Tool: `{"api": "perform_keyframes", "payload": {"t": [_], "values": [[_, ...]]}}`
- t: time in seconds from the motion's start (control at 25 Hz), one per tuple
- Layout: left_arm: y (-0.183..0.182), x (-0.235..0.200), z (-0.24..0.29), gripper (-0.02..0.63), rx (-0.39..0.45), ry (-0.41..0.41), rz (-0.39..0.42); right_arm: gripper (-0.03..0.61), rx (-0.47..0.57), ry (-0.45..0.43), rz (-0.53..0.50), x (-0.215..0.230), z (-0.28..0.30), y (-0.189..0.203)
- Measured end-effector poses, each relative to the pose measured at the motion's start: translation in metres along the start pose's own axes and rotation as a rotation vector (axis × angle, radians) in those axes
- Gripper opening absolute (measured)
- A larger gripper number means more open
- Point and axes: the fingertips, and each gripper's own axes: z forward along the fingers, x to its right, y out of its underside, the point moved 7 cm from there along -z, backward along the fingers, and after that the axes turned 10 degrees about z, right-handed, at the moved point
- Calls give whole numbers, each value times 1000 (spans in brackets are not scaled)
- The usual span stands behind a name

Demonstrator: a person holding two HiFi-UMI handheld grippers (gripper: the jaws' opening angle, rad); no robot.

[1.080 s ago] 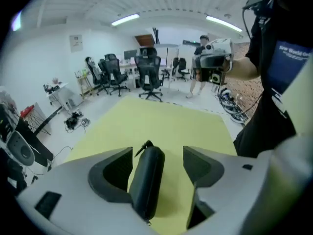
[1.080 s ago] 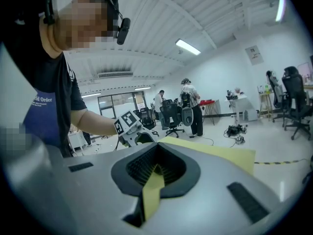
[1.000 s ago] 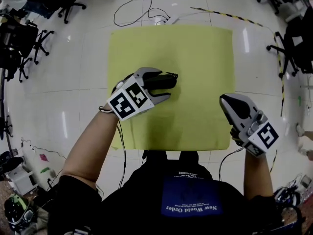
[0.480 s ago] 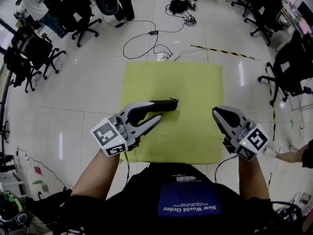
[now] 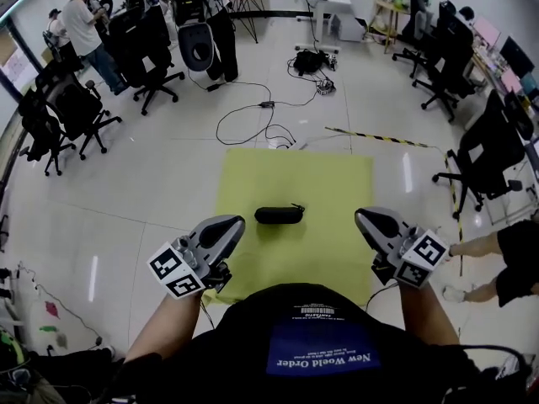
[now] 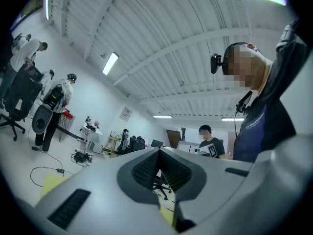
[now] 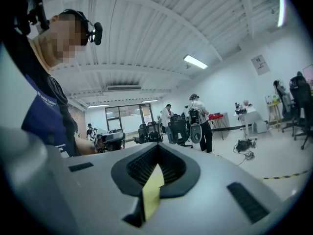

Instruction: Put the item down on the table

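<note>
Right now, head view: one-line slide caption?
Black pouch lies on the yellow-green table; left gripper, jaws just closed empty, and right gripper, jaws shut, both clear of it.

Head view steeply down over table [image 5: 253,183]; 2 gripper views level, both glimpsing it.

Left tongs [image 5: 235,223] just closed, empty; right tongs [image 5: 363,217] shut; both level.
</note>
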Motion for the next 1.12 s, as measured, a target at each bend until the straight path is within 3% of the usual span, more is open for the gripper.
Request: {"api": "perform_keyframes", "payload": {"t": [0.16,1.12], "values": [[7,12,-3,6,-36,14,43,-12,37,2,65,0,-4,-1],[4,18,6,6,-32,38,75,-14,16,-2,7,-2,-3,9]]}}
